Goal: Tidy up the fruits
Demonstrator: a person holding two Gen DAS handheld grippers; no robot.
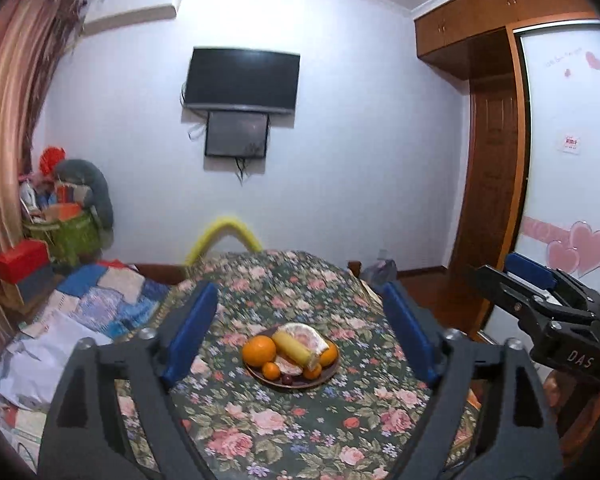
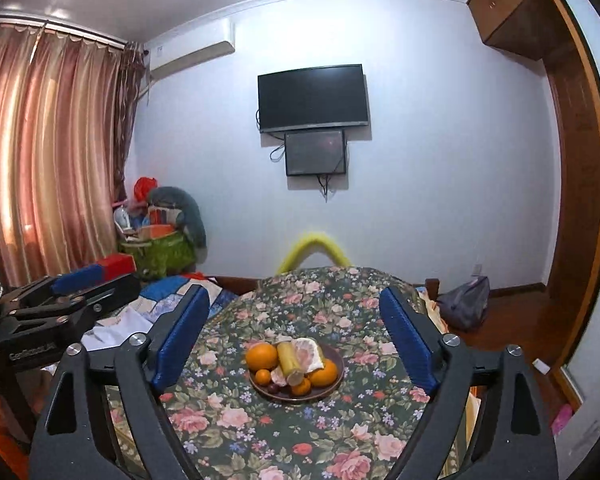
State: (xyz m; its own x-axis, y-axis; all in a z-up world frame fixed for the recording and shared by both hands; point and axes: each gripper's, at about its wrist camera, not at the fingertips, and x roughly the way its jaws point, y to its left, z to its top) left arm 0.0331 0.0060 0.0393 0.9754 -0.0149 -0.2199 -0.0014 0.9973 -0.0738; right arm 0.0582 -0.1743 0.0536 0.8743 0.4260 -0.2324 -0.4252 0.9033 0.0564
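1. Left gripper [image 1: 296,332], black frame with blue ribbed pads: jaws spread wide, nothing between them. It hangs clear above the table, well back from the plate.
2. Right gripper [image 2: 294,336], same build: jaws likewise spread, empty, also well short of the plate. In the left wrist view it shows off to the right of the plate.
3. Round table under a dark floral cloth [image 1: 260,420] carries the landmark: a brown round plate [image 2: 337,376], set near the table's middle.
4. Fruit all sits on the plate, none seen loose on the cloth around it. Judged from that, gathering looks done or nearly so; both tools free and clear fits a finished step. Whether more sorting is wanted, cannot tell.
5. Plate contents: large orange [image 2: 262,356] at the plate's left edge; long yellow fruit, cut-ended, possibly banana [image 2: 290,362], across the centre; pale peeled pomelo wedge [image 2: 308,354] behind it; second orange [image 2: 324,374] at the right edge.
6. Front of plate: two small mandarins [image 2: 263,377] and a small dark fruit, kind unclear. Pile is tight, pieces touching.
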